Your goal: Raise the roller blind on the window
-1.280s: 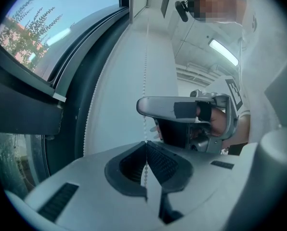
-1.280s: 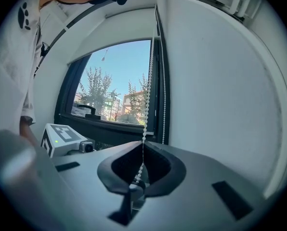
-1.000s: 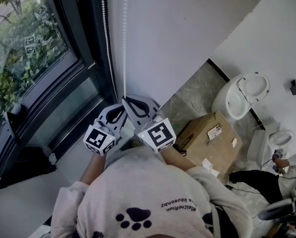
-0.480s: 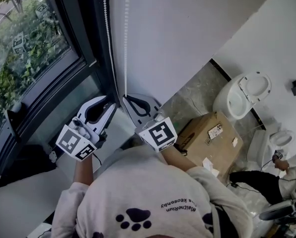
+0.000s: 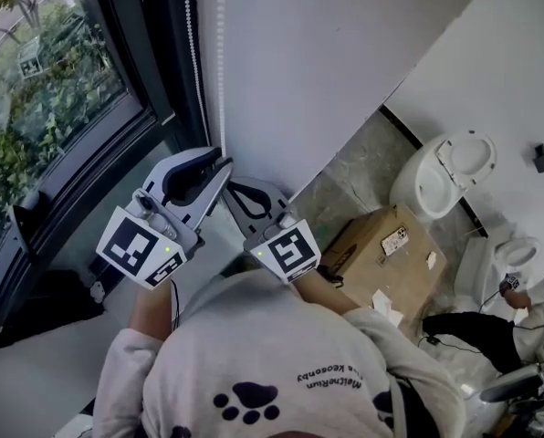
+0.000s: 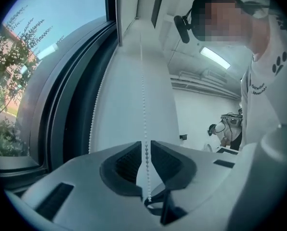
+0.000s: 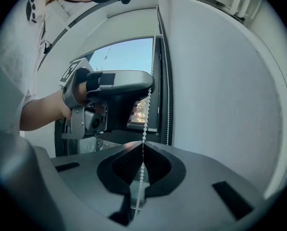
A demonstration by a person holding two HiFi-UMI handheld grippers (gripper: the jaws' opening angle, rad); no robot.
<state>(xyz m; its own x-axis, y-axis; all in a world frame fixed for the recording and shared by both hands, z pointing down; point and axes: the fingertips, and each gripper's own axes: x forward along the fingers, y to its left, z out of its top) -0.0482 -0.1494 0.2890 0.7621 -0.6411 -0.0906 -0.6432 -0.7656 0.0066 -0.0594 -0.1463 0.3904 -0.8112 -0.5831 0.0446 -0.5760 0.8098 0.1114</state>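
The right gripper (image 7: 142,146) has its jaws closed tight on the bead chain (image 7: 146,114), the beads pinched at the meeting of the two dark pads, with the strand passing down through them and out below. The left gripper (image 6: 146,146) has its jaws a little apart: the same strand runs through the narrow gap, and a sliver of light shows on either side of the beads, so the pads do not press on it.

In the right gripper view the left gripper sits higher on the strand, directly above the right one, with a bare hand (image 7: 73,88) wrapped round its grip. In the head view both grippers aim at the corner where window and wall meet, left beside right.

The chain hangs straight, its long axis running up and down. It shows as two parallel strands: the held one nearer the white wall (image 5: 345,53), and the other just beside it against the dark window frame (image 5: 158,62). Through the glass (image 5: 44,89), greenery shows outside.

To the right on the floor stand a cardboard box (image 5: 386,254) and a white toilet (image 5: 445,176), well apart from the grippers
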